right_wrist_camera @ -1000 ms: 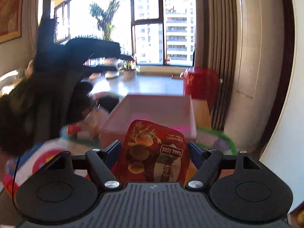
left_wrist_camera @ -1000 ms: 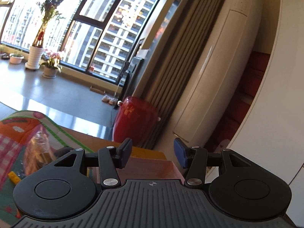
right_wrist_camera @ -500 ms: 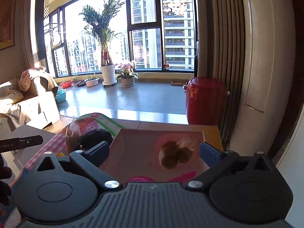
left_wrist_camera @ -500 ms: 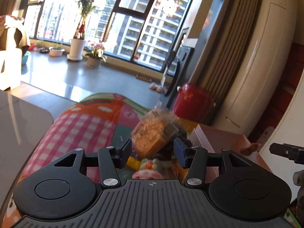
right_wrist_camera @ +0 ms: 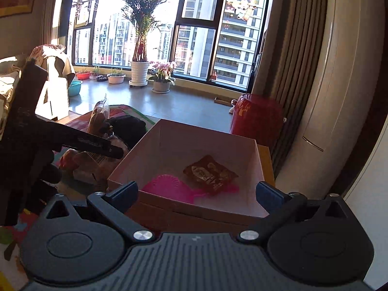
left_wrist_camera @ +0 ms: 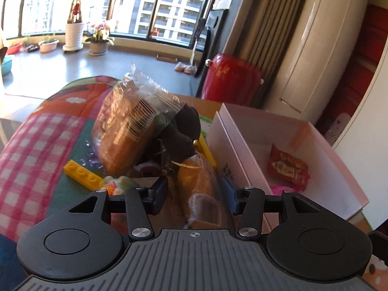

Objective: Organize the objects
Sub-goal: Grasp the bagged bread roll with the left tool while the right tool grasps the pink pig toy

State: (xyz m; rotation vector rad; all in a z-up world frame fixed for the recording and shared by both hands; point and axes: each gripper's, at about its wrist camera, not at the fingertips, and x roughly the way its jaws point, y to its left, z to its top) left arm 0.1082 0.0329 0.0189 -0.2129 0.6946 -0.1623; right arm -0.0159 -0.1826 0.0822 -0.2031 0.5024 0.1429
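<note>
A pink open box [left_wrist_camera: 242, 131] stands on the table, also in the right wrist view [right_wrist_camera: 169, 133]. In it lie a red quail egg packet [right_wrist_camera: 210, 172], also in the left wrist view [left_wrist_camera: 287, 168], and a pink plastic piece [right_wrist_camera: 167, 186]. My left gripper [left_wrist_camera: 196, 192] is open, its jaws on either side of a wrapped bread [left_wrist_camera: 201, 189] without closing on it. Behind stand a taller wrapped bread [left_wrist_camera: 131, 131] and a black plush toy [left_wrist_camera: 184, 131]. My right gripper [right_wrist_camera: 196, 192] is open and empty, just before the box.
A yellow toy brick [left_wrist_camera: 83, 175] lies on the colourful checked mat [left_wrist_camera: 36, 145]. A red drum stool [right_wrist_camera: 257, 118] and a white air conditioner [right_wrist_camera: 339, 77] stand behind the table. The left gripper's body [right_wrist_camera: 48, 143] shows at the left of the right wrist view.
The right gripper opened and let the quail egg packet drop into the box, then drew back. The left gripper swung left and down to the pile, coming around the wrapped bread.
</note>
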